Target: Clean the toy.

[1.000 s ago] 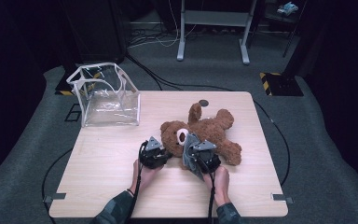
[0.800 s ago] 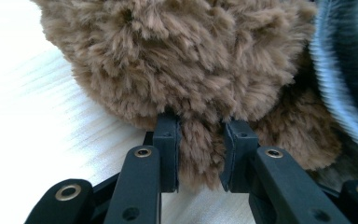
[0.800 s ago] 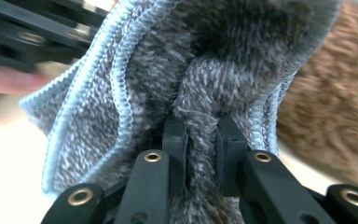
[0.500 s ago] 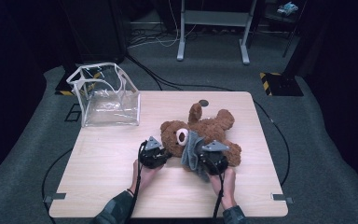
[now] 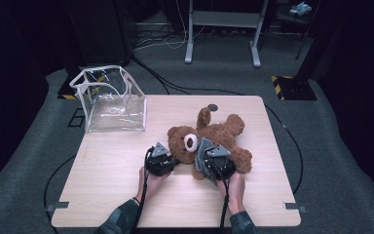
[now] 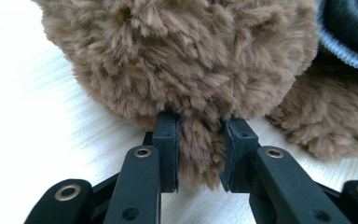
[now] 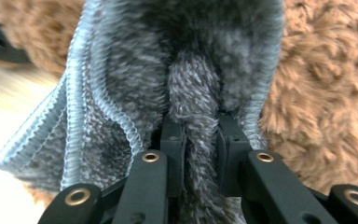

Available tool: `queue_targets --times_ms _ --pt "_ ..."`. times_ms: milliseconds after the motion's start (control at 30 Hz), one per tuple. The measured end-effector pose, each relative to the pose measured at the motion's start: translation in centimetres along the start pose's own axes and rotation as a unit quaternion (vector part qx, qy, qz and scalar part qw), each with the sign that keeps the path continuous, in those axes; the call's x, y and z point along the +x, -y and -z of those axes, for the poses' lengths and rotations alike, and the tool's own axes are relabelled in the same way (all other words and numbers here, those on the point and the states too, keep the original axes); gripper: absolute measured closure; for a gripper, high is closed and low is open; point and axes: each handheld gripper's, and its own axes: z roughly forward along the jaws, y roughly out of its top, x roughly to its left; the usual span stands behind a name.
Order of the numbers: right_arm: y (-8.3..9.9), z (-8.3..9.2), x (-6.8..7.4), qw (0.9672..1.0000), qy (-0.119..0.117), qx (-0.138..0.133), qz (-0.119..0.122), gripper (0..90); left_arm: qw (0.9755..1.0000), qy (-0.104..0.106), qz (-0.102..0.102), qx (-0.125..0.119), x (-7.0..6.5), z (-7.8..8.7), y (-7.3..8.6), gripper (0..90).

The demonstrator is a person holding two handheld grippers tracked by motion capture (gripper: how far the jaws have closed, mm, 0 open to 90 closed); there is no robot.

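Observation:
A brown teddy bear lies on its back in the middle of the wooden table, its head toward the left. My left gripper sits at the near side of the head, and its jaws are shut on a tuft of the bear's brown fur. My right gripper rests over the bear's chest. It is shut on a fold of grey fleece cloth with a ribbed pale-blue edge, which lies against the bear. The cloth bunches beside that gripper.
A clear plastic bag with white edging stands open at the table's back left corner. A small dark disc lies near the back edge. Black cables trail from both grippers over the front edge and across the floor.
My right gripper has shifted slightly right and away with the grey cloth in it. The left gripper and the bear's head have stayed put.

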Motion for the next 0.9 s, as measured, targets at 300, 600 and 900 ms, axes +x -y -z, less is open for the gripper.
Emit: queue_targets --times_ms 300,600,900 --pt "1.5 1.5 -2.6 0.9968 0.072 0.033 0.005 77.2 1.0000 -0.001 0.001 0.000 0.2 0.1 0.0 70.9" --pt "3.7 3.3 -5.6 0.9940 0.100 0.035 -0.026 76.8 1.0000 -0.005 0.002 -0.002 0.2 0.0 0.0 70.8" --pt "1.0 1.5 -1.5 0.9998 0.016 0.013 0.003 76.7 1.0000 -0.003 0.002 0.000 0.2 0.0 0.0 70.8"
